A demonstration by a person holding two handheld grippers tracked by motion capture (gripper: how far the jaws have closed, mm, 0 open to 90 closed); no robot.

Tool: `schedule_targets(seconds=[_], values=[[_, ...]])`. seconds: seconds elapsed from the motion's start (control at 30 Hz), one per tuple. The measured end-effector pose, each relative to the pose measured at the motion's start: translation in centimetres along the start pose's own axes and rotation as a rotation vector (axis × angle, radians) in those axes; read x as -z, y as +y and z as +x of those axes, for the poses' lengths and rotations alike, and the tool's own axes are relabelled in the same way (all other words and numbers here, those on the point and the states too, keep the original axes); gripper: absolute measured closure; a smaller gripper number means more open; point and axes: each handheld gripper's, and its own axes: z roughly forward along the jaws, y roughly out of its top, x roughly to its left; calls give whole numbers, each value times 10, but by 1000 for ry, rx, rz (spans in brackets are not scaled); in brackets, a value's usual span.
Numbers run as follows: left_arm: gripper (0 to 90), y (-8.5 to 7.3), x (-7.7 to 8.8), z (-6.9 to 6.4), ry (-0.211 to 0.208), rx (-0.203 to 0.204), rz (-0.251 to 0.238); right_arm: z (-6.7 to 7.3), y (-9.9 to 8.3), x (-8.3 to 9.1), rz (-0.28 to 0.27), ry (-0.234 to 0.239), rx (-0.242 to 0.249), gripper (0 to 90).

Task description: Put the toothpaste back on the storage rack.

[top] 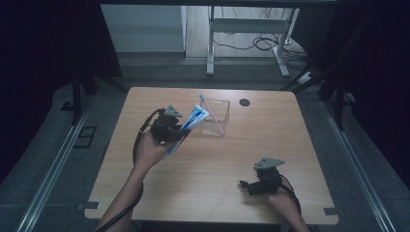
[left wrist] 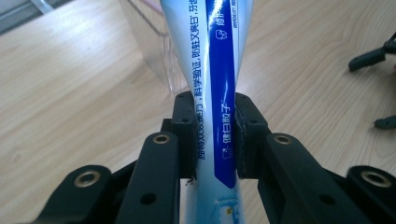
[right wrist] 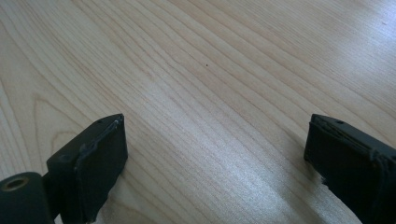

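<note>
A blue and white toothpaste tube (top: 192,122) is clamped in my left gripper (top: 178,134), held above the table left of centre. In the left gripper view the tube (left wrist: 215,88) runs up between the two black pads (left wrist: 184,135), which press on its sides. Its far end reaches toward a clear plastic cup (top: 215,116) that stands on the table at the back middle; that cup (left wrist: 156,51) shows just behind the tube. My right gripper (top: 245,186) rests low over the front right of the table, open, with bare wood between its fingers (right wrist: 100,158).
The wooden table (top: 217,164) has a small black round spot (top: 245,102) near its far edge. Beyond it stand a white table frame (top: 246,29) and loose cables on the floor. In the left gripper view, the other gripper's fingertips (left wrist: 369,58) show at the right edge.
</note>
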Motion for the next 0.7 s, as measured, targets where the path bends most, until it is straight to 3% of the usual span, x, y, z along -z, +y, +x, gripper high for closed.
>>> schedule_targets(seconds=[0.3,0.7], values=[[738,23,-3,2,1,-8,-53,0,0,0,0,1,0,58],[738,53,-21,4,9,-32,-97,0,0,0,1,2,1,58]])
